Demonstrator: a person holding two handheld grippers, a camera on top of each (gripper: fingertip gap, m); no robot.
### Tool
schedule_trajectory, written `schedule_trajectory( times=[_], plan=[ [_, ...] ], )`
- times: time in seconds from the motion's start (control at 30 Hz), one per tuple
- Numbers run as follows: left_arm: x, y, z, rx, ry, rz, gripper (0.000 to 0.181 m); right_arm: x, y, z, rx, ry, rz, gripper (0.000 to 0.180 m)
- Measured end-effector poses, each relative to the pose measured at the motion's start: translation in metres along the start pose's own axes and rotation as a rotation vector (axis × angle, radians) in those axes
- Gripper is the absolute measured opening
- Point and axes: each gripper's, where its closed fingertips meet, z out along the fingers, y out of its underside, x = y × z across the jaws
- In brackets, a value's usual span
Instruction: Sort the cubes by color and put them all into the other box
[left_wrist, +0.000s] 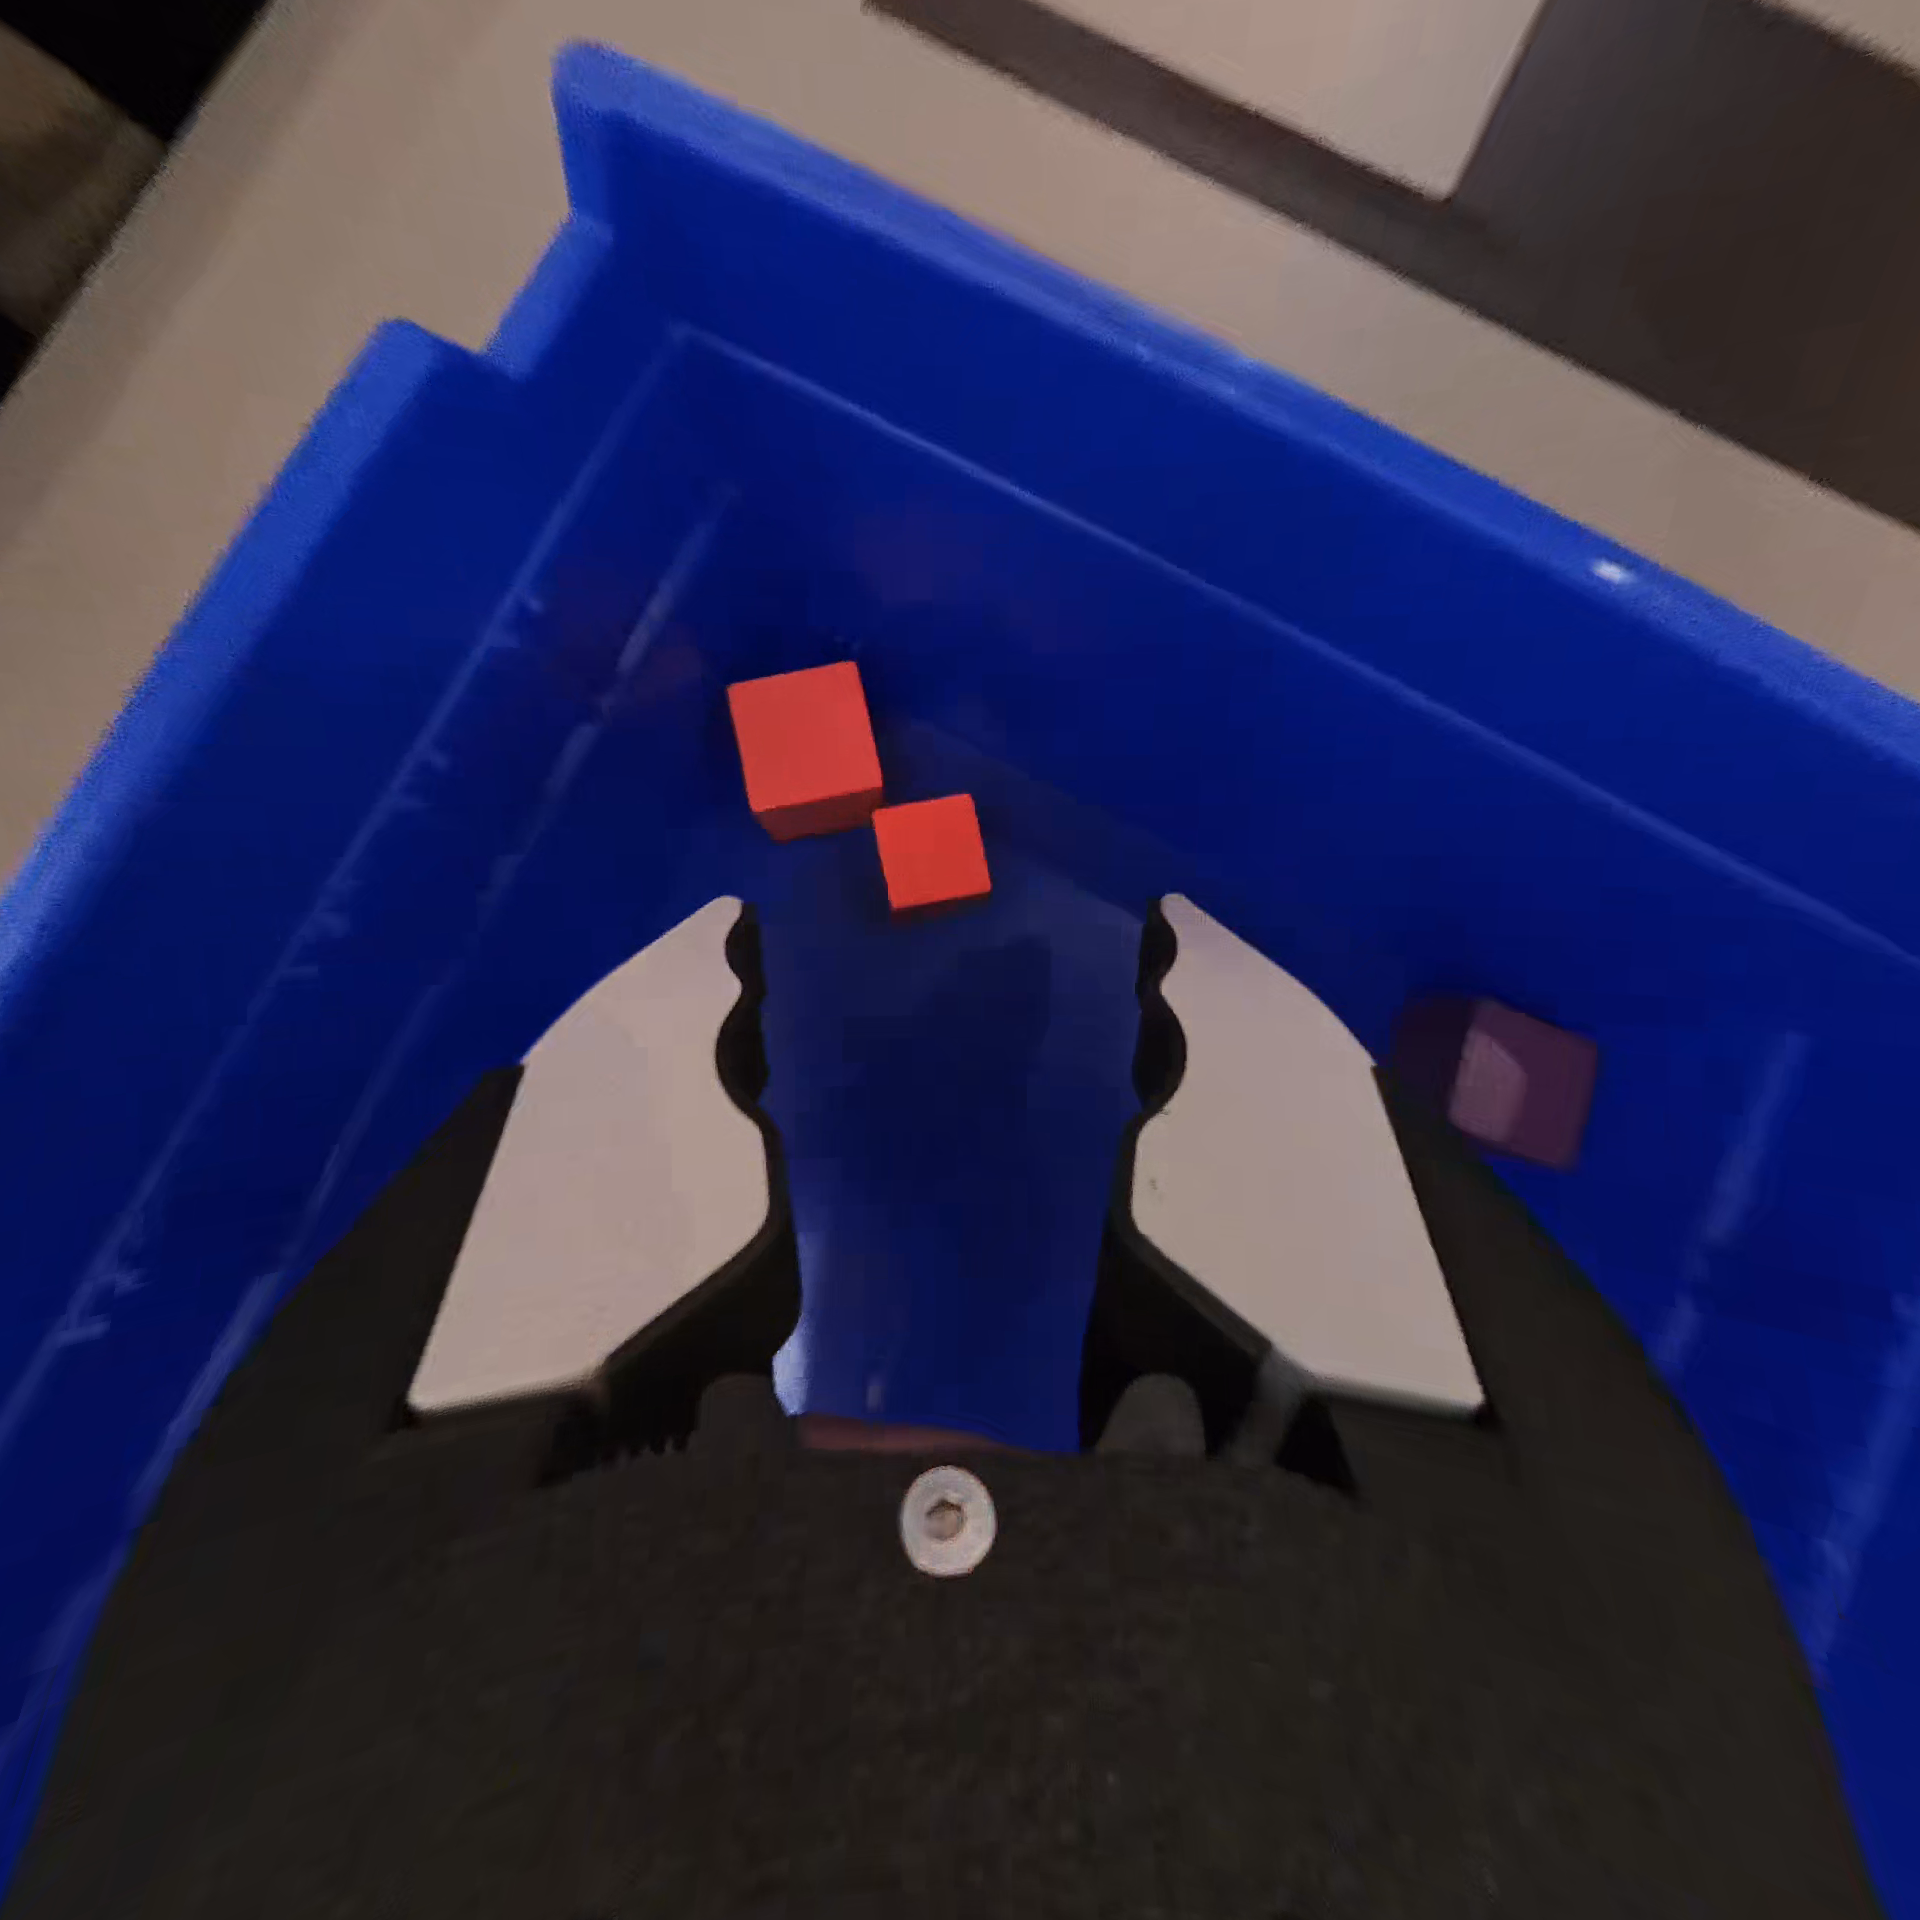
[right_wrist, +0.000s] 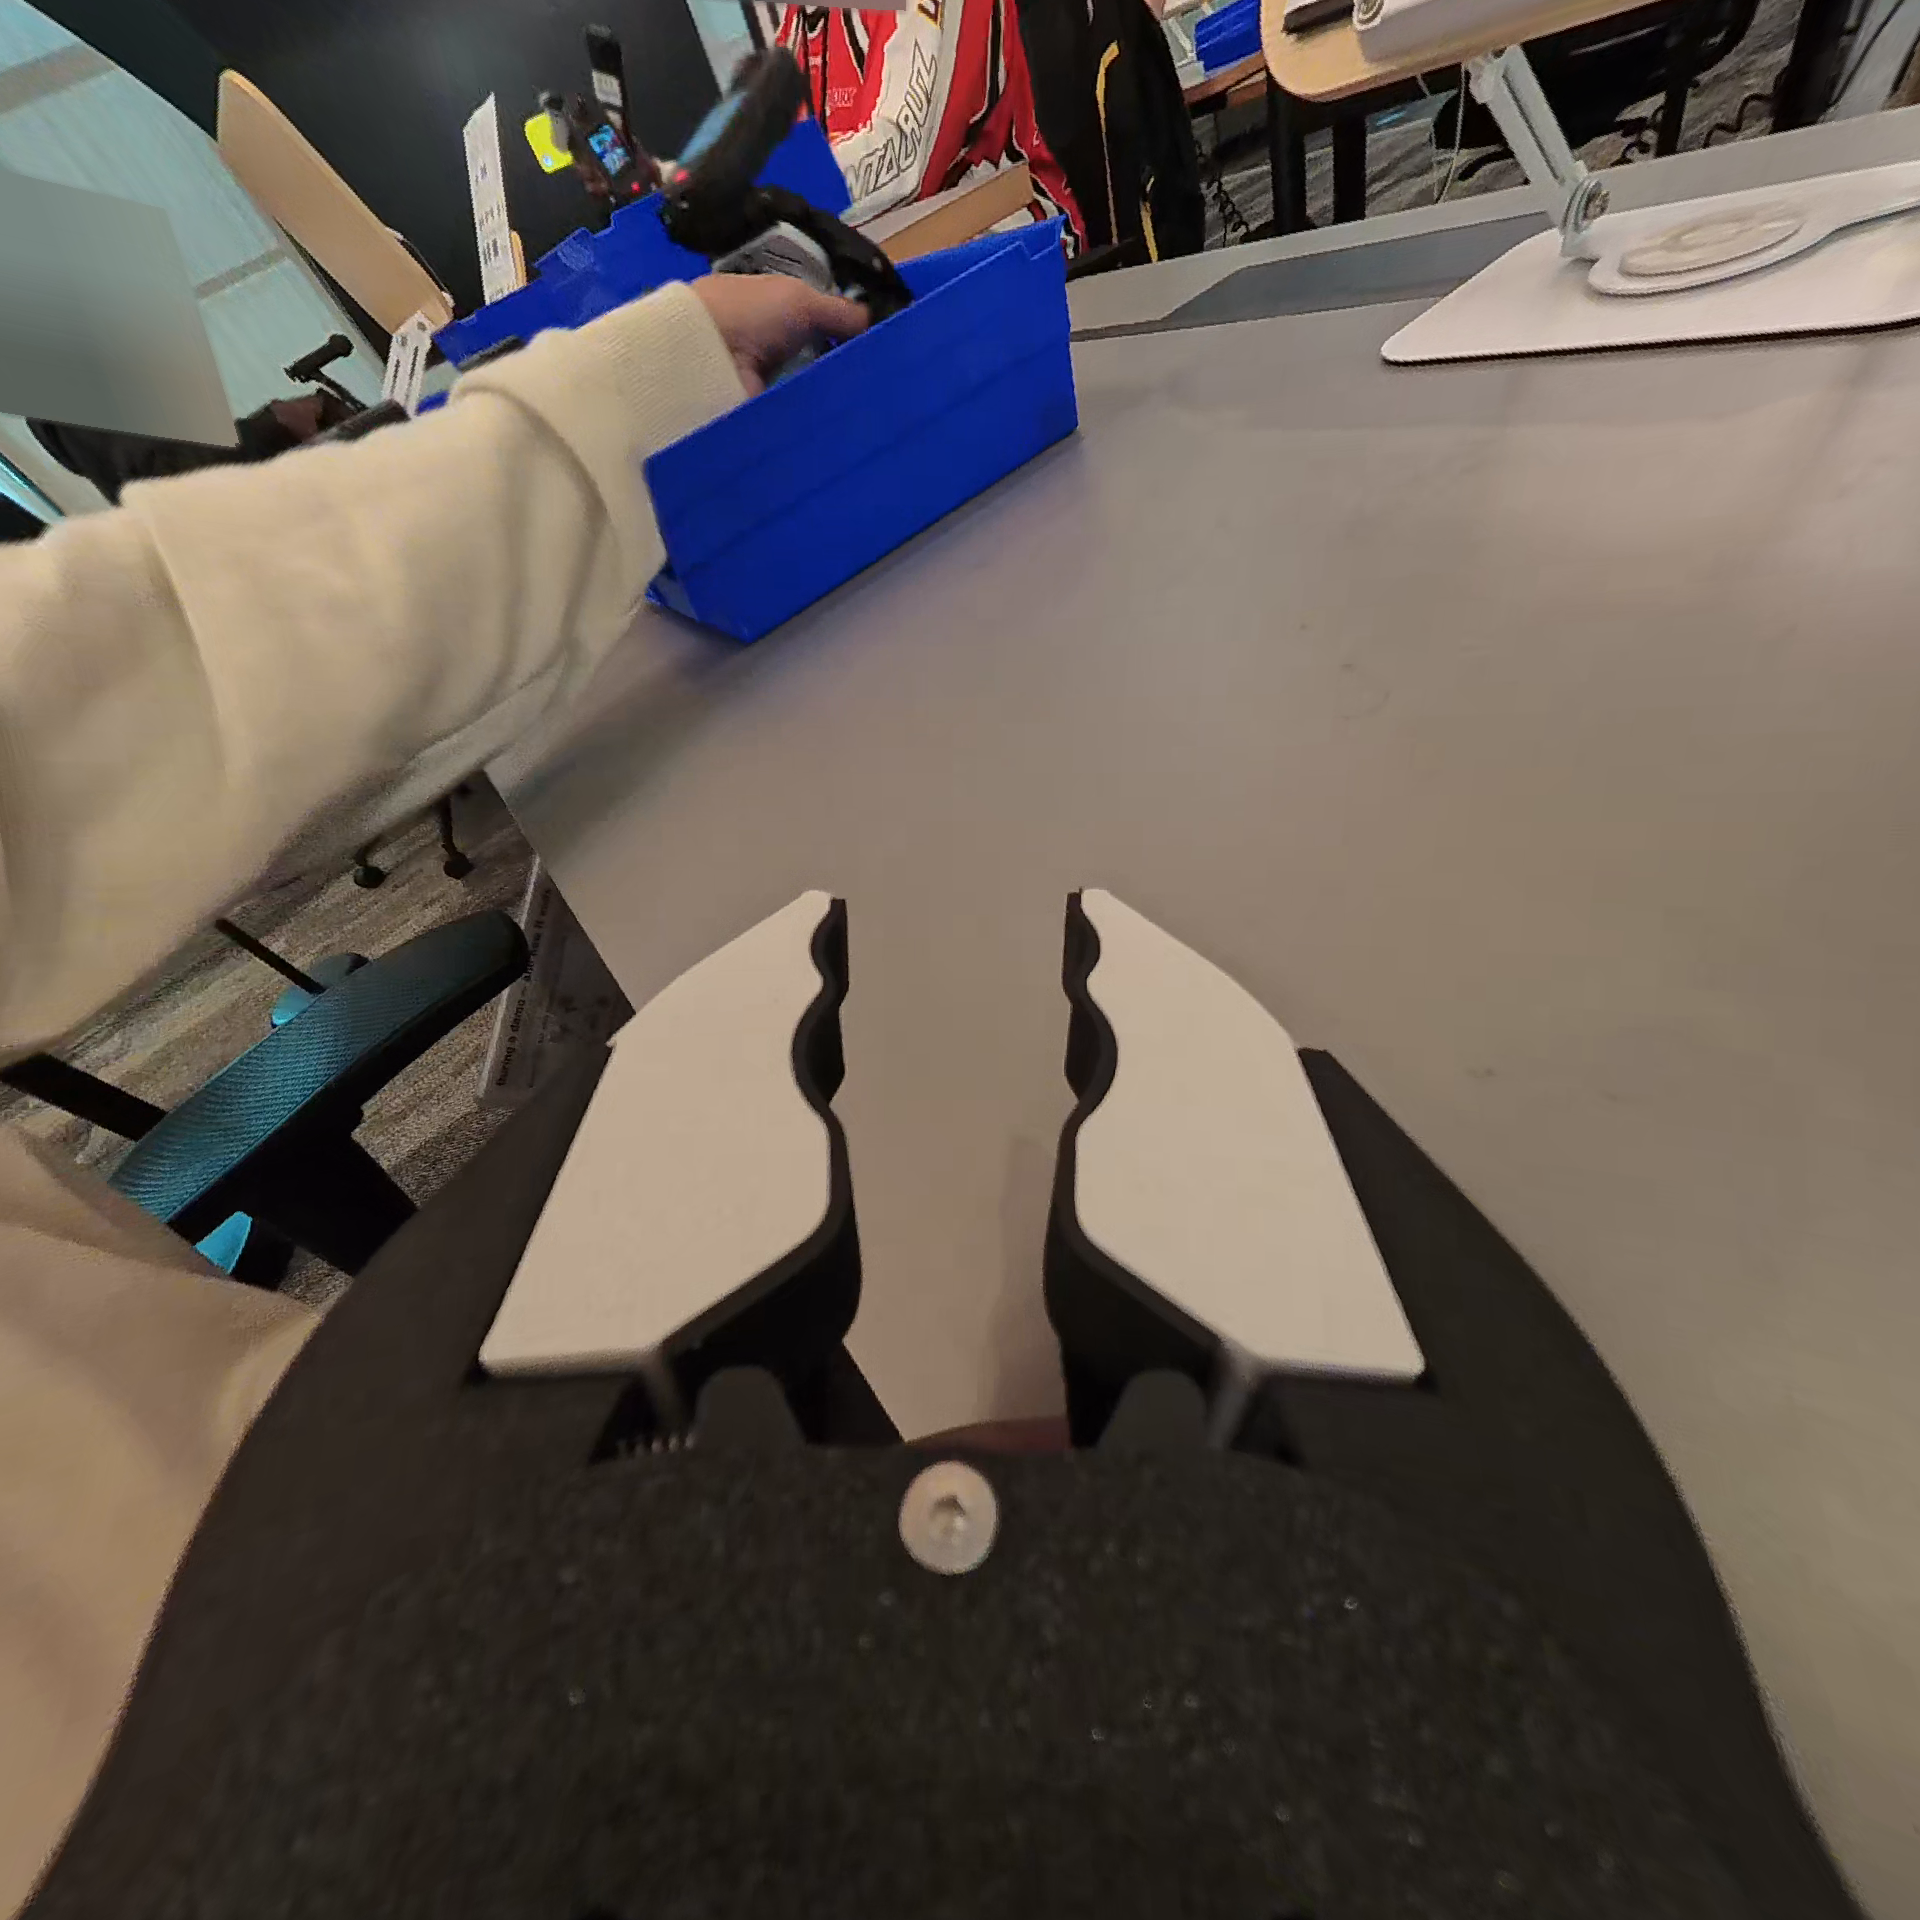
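Two bright red cubes (left_wrist: 862, 795) touch corners inside the blue box (left_wrist: 1195, 582); both claws gape empty.

The left wrist camera looks steeply down, close, into a corner of the blue box (left_wrist: 1039, 436). The right wrist camera sits low over the grey table (right_wrist: 1351, 727), facing forward. Both views share this blue box (right_wrist: 862, 468).

The purple cube (left_wrist: 1496, 1081) is smeared by motion blur, and its edges cannot be made out. The blue box (left_wrist: 1247, 499) is cut off at left and right. From the right wrist, the box's inside is hidden by its wall (right_wrist: 862, 457) and a sleeve (right_wrist: 343, 582).
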Motion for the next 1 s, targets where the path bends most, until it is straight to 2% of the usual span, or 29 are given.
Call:
schedule_trajectory(
  times=[0.13, 0.17, 0.2, 0.33, 0.43, 0.53, 0.63, 0.77, 0.87, 1.0],
  plan=[
    [0.002, 0.009, 0.03, -0.112, -0.026, -0.048, 0.066, 0.003, -0.003, -0.007, 0.011, -0.001, 0.013, 0.039],
    [0.003, 0.008, 0.034, -0.103, -0.03, -0.038, 0.052, 0.004, -0.003, -0.009, 0.012, 0.004, 0.011, 0.039],
    [0.003, 0.006, 0.036, -0.09, -0.038, -0.014, 0.023, 0.006, -0.004, -0.011, 0.013, 0.011, 0.009, 0.039],
    [0.009, 0.007, 0.034, -0.089, 0.024, -0.033, 0.023, 0.011, -0.006, -0.016, 0.022, 0.025, 0.024, 0.038],
    [0.017, 0.01, 0.02, -0.078, 0.131, 0.006, 0.023, 0.011, -0.006, -0.017, 0.023, 0.021, 0.035, 0.037],
    [0.031, 0.005, -0.03, 0.063, 0.317, 0.127, 0.023, 0.009, -0.007, -0.018, 0.026, 0.019, 0.026, 0.036],
    [0.037, 0.006, -0.114, 0.318, 0.495, 0.252, 0.022, 0.01, -0.01, -0.021, 0.037, 0.041, -0.007, 0.034],
    [0.037, 0.043, -0.216, 0.595, 0.612, 0.408, 0.022, 0.011, -0.012, -0.02, 0.043, 0.056, -0.028, 0.033],
    [0.049, 0.092, -0.257, 0.702, 0.618, 0.551, 0.022, 0.012, -0.013, -0.017, 0.047, 0.067, -0.037, 0.032],
    [0.07, 0.145, -0.276, 0.707, 0.684, 0.626, 0.022, 0.009, -0.009, -0.007, 0.041, 0.022, 0.008, 0.032]
  ],
)
